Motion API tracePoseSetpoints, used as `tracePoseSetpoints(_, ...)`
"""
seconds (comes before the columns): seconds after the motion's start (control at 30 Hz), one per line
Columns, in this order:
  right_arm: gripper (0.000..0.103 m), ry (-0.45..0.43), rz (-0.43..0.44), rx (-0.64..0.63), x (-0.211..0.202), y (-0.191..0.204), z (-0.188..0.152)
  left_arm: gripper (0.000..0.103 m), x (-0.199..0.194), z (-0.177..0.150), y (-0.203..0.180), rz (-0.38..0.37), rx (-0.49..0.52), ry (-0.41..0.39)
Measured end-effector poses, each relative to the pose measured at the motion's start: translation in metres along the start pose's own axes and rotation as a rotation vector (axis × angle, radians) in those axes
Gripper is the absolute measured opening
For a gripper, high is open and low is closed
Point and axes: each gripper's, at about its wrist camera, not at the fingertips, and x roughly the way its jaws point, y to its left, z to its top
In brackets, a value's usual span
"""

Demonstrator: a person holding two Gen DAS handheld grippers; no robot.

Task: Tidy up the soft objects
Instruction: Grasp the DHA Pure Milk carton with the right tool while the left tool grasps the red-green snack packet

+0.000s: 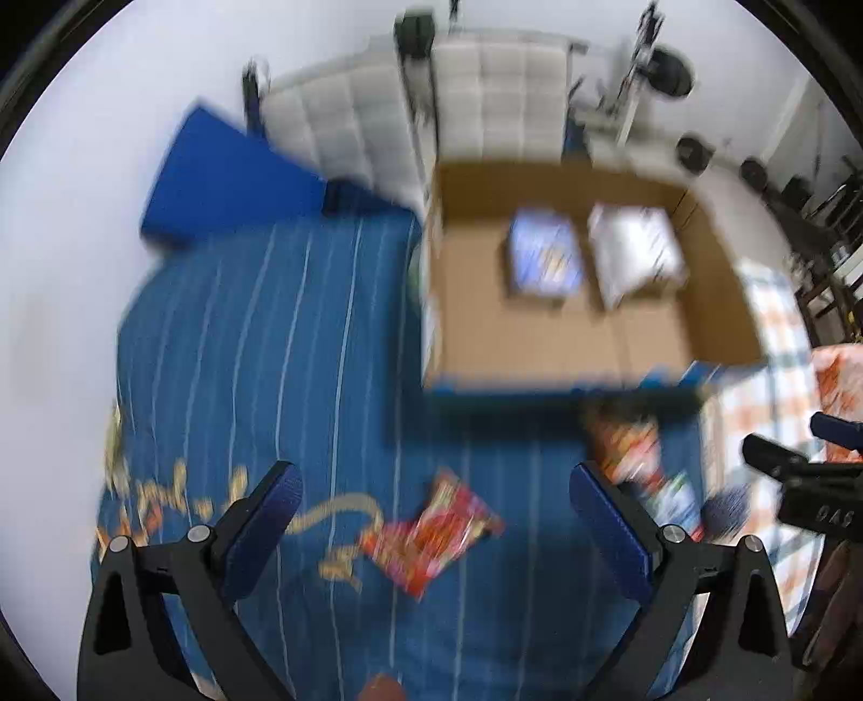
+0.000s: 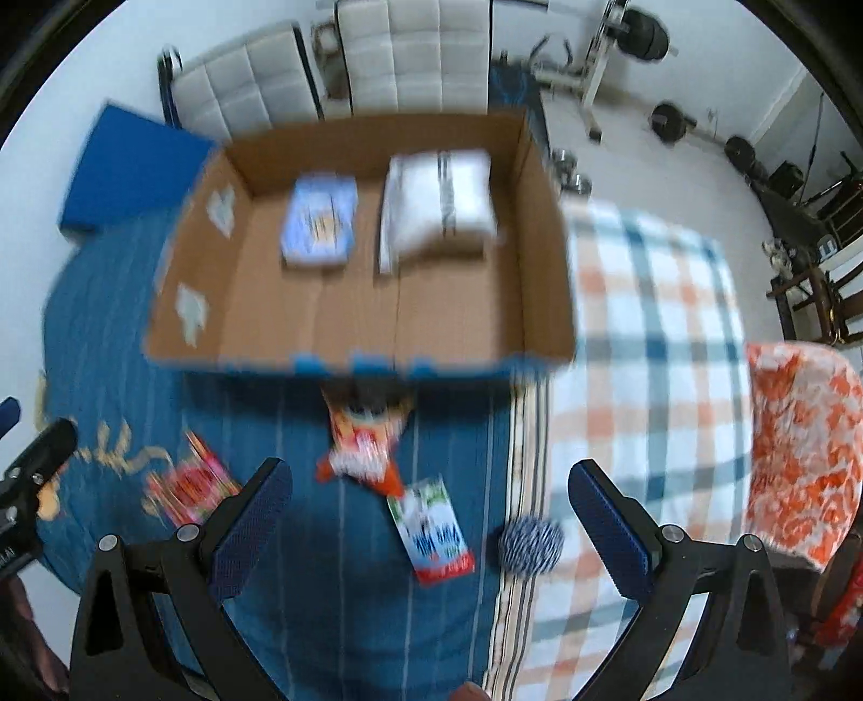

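Note:
Both views are motion-blurred. An open cardboard box (image 1: 474,334) (image 2: 545,259) stands on a blue striped blanket (image 1: 259,334) (image 2: 334,620). In it lie a blue packet (image 1: 545,253) (image 2: 319,224) and a white packet (image 1: 636,248) (image 2: 437,202). In front of the box lie a red snack bag (image 1: 431,531) (image 2: 186,488), an orange-white bag (image 1: 628,447) (image 2: 361,447), a white-blue pouch (image 2: 434,531) and a striped ball (image 2: 531,542). My left gripper (image 1: 434,517) is open above the red bag. My right gripper (image 2: 429,520) is open above the pouch.
A plaid cloth (image 2: 647,345) lies right of the box, with an orange-patterned cushion (image 2: 803,442) at its right edge. A blue block (image 1: 226,172) (image 2: 132,167) lies on the floor at the far left. White chairs (image 2: 410,54) and gym weights (image 2: 636,38) stand behind.

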Motion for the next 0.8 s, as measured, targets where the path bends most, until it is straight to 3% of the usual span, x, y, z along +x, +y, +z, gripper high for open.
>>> tracePoseSetpoints(0.17,0.103,0.165,0.011,-0.024,0.072,0.003,-0.028,0.102,0.070,-0.037,0.021,-0.024,-0.018,0.194)
tracePoseSetpoints(0.3,0.103,0.255,-0.024,-0.070,0.113,0.009,-0.041,0.102,0.116,-0.053,0.012,0.023,0.107,0.270)
tracePoseSetpoints(0.47,0.103,0.341,-0.061,-0.099,0.151,0.012,-0.052,0.102,0.169,-0.069,-0.010,0.028,0.284,0.378)
tracePoseSetpoints(0.53,0.103,0.370,-0.064,-0.094,0.164,0.011,-0.055,0.093,0.183,-0.074,-0.019,0.004,0.309,0.409)
tracePoseSetpoints(0.6,0.101,0.393,-0.048,-0.075,0.174,0.007,-0.058,0.068,0.189,-0.075,-0.026,-0.016,0.308,0.415)
tracePoseSetpoints(0.63,0.093,0.403,-0.036,-0.063,0.178,0.006,-0.059,0.063,0.189,-0.076,-0.030,-0.022,0.305,0.416)
tracePoseSetpoints(0.67,0.077,0.423,-0.017,-0.035,0.183,0.002,-0.061,0.056,0.189,-0.076,-0.034,-0.020,0.302,0.416)
tracePoseSetpoints(0.8,0.058,0.422,-0.030,0.000,0.186,-0.007,-0.070,0.045,0.186,-0.077,-0.041,-0.019,0.190,0.431)
